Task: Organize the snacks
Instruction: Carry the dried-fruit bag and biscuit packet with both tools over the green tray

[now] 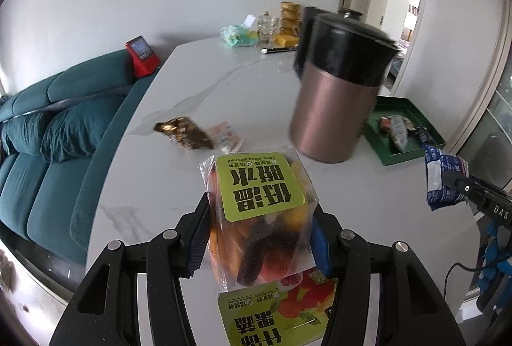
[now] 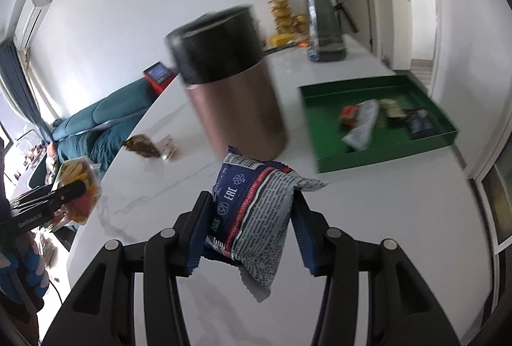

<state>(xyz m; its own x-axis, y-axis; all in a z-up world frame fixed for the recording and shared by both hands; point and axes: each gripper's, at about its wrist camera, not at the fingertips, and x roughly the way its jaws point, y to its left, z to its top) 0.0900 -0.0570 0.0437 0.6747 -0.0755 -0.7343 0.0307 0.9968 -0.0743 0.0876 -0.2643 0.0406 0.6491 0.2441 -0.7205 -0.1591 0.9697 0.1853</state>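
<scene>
My left gripper [image 1: 259, 230] is shut on a clear bag of dried fruit [image 1: 259, 202] with a green label, held above the white table [image 1: 204, 83]. My right gripper [image 2: 249, 218] is shut on a blue and white snack packet [image 2: 256, 205], also held above the table; the packet shows at the right of the left wrist view [image 1: 443, 182]. The fruit bag shows at the left of the right wrist view [image 2: 78, 189]. A green tray [image 2: 323, 128] at the table's right holds several snack packets [image 2: 361, 122]. A brown wrapper [image 1: 185, 133] and a pink packet [image 1: 225, 138] lie on the table.
A copper canister with a black lid [image 1: 336, 96] stands mid-table beside the tray. Yellow jars [image 1: 289, 22], a glass jar and a green bag [image 1: 238, 34] sit at the far end. A teal sofa [image 1: 48, 134] runs along the table's left edge.
</scene>
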